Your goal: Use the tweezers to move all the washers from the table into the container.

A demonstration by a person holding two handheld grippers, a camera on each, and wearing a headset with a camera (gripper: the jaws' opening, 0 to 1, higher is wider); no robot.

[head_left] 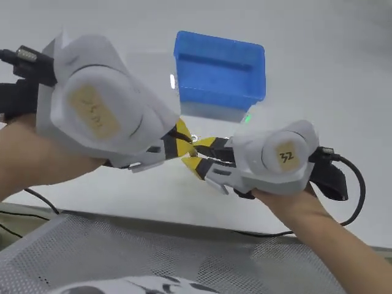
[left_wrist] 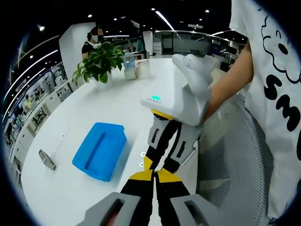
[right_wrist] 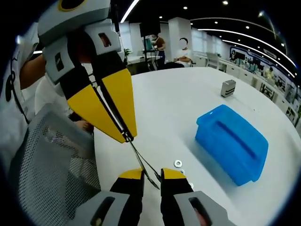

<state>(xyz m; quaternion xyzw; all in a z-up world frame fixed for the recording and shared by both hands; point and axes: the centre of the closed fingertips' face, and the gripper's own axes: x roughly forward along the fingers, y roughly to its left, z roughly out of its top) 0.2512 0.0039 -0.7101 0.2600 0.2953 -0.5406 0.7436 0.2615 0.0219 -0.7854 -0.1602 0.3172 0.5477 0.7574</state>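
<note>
Washers [right_wrist: 178,163], at least two of them, lie flat on the white counter [right_wrist: 188,96], near the blue container [right_wrist: 209,136] on the side that faces the grippers, apart from its wall; the tweezers [right_wrist: 140,159] hang in the air on that same side of the container, stretched between the two grippers above the counter's edge; the left gripper [right_wrist: 127,137] has its yellow fingers [right_wrist: 117,99] pressed together on one end of the tweezers; the other end runs down between the fingers [right_wrist: 175,175] of the right gripper [right_wrist: 151,176], which stand a little apart, and whether they press on the tweezers cannot be told; in the head view both grippers meet tip to tip in front of the container; a grey mesh surface [head_left: 184,251] lies on the side of the grippers away from the container.
</note>
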